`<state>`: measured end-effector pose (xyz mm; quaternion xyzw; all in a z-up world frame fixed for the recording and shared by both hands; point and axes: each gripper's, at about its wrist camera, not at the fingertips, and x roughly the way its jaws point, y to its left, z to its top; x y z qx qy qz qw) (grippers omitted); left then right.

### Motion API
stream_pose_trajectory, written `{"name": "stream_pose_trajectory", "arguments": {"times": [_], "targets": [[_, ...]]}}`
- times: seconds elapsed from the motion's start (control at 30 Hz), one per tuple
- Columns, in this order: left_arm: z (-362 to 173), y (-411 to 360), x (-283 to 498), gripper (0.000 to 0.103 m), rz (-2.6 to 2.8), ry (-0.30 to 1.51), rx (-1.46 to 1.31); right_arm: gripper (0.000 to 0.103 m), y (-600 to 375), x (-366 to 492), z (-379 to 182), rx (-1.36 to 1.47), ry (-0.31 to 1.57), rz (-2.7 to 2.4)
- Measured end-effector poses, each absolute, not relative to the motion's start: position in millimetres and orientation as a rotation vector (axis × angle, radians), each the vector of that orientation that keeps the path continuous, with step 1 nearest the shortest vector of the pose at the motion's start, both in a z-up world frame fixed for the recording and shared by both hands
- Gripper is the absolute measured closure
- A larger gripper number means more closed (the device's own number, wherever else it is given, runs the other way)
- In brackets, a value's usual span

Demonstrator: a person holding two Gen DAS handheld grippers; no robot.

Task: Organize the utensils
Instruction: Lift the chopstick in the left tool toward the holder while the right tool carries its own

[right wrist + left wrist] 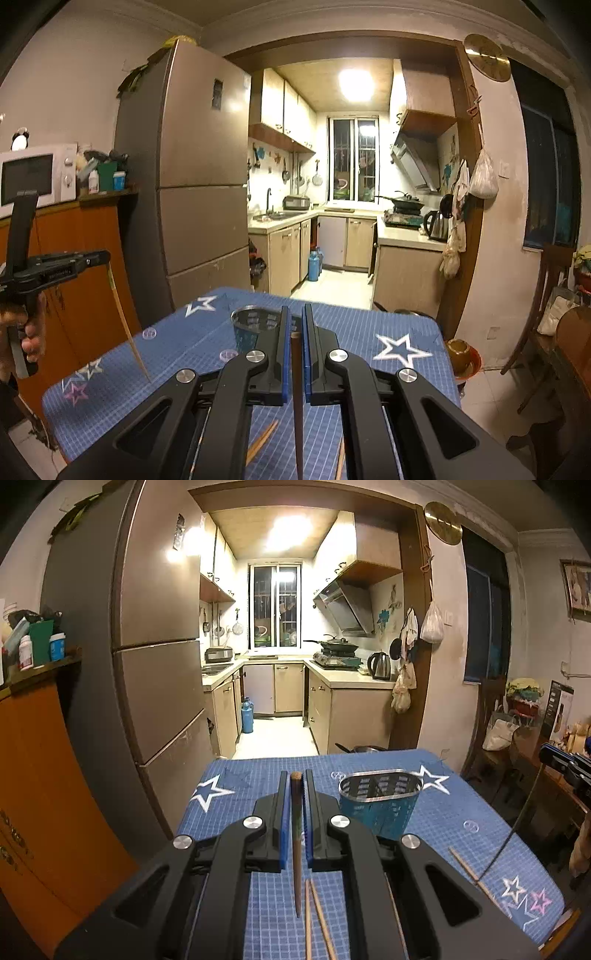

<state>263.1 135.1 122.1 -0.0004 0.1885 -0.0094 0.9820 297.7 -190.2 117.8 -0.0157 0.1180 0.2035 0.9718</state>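
Currently, the left gripper is clamped on a dark chopstick that hangs point-down above the tabletop. The right gripper is clamped on a second dark chopstick. The perforated utensil holder stands on the blue star-patterned cloth. Loose light chopsticks lie near the front edge.

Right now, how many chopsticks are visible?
5: one in the left gripper, one in the right gripper, a pair on the tablecloth, one near its right edge. Some may be hidden.
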Motion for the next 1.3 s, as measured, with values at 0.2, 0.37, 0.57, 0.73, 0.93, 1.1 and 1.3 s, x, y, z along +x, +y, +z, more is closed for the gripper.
{"name": "stream_pose_trajectory", "arguments": {"times": [0.2,0.37,0.57,0.73,0.93,1.1,1.3], "targets": [[146.3,126.8,285.3,0.098,-0.038,0.381,-0.004,0.096,-200.5,322.5,147.0,0.008,0.192,0.396],[164.2,119.3,304.8,0.098,-0.054,0.375,-0.006,0.096,-192.2,351.7,168.4,-0.006,0.173,0.385],[188.5,106.2,328.6,0.098,-0.073,0.356,-0.014,0.096,-182.8,380.2,194.3,-0.005,0.135,0.376],[202.5,95.3,351.0,0.098,-0.082,0.344,-0.02,0.096,-183.0,405.4,214.3,0.037,0.123,0.365],[210.7,87.0,371.8,0.098,-0.081,0.329,-0.038,0.096,-176.0,431.2,228.9,0.089,0.131,0.377],[207.4,78.9,386.8,0.098,-0.088,0.324,-0.049,0.096,-160.4,448.1,229.3,0.094,0.14,0.397],[193.2,73.1,406.2,0.098,-0.097,0.332,-0.072,0.096,-145.6,462.5,218.1,0.099,0.156,0.422]]}}
